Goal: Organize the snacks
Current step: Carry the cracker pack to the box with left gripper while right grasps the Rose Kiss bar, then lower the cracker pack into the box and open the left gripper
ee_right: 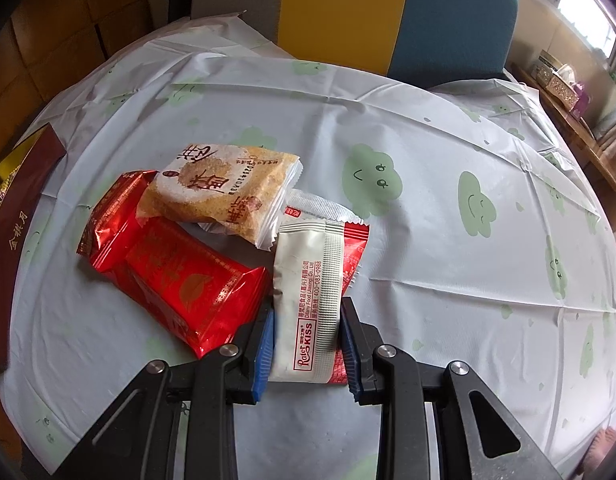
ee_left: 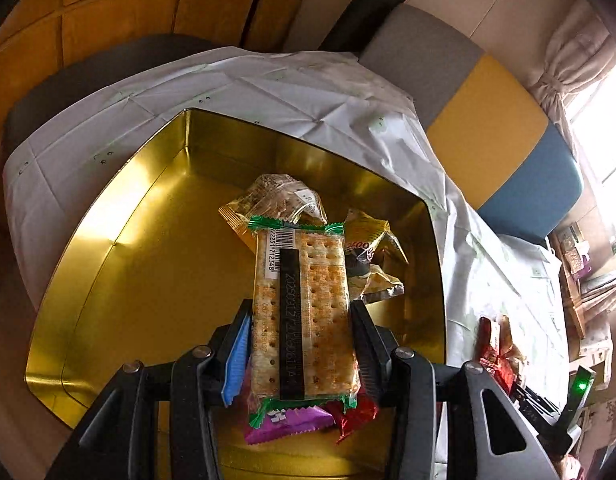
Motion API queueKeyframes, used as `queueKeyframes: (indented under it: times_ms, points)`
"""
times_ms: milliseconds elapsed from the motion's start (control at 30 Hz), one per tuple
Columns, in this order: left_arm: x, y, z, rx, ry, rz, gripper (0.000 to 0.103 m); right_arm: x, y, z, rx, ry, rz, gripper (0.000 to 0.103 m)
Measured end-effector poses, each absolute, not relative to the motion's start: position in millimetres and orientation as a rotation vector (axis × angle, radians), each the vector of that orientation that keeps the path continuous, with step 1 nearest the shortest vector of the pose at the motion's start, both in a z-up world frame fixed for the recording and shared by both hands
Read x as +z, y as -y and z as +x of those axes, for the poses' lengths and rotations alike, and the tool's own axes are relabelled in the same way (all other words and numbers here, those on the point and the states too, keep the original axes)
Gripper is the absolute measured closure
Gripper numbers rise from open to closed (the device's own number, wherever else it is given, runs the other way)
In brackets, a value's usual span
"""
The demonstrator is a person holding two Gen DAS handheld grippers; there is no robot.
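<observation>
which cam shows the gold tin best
The left wrist view: the gold tin fills the frame, open, with snacks inside. The right wrist view catches only a gold sliver and its dark red side at the left edge.

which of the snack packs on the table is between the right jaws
The white pack printed "Kiss". The two red packs and the tan pack lie to its left, outside the right gripper.

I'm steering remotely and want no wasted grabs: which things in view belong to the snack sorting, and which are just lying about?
Part of the job:
- gold tin, some snacks inside
- cracker pack in left tool
- white KISS packet between right tool pads
- red packets on table
- beige rice-cake packet

Lying about:
- cloud-print tablecloth
- chair
- curtain
</observation>
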State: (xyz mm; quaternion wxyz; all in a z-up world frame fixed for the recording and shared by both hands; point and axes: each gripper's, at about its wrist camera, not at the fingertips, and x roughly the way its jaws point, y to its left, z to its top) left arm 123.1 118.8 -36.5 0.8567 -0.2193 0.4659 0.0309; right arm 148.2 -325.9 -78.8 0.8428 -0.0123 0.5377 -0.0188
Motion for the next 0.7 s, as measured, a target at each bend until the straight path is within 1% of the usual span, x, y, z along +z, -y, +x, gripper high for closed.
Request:
queueKeyframes:
  times_ms: [700]
  points:
    - [-48.1, -113.1, 134.8, 0.094, -1.015, -0.412, 0.056, -78.5, 324.9, 148.0, -0.04, -1.133, -0.034, 0.073]
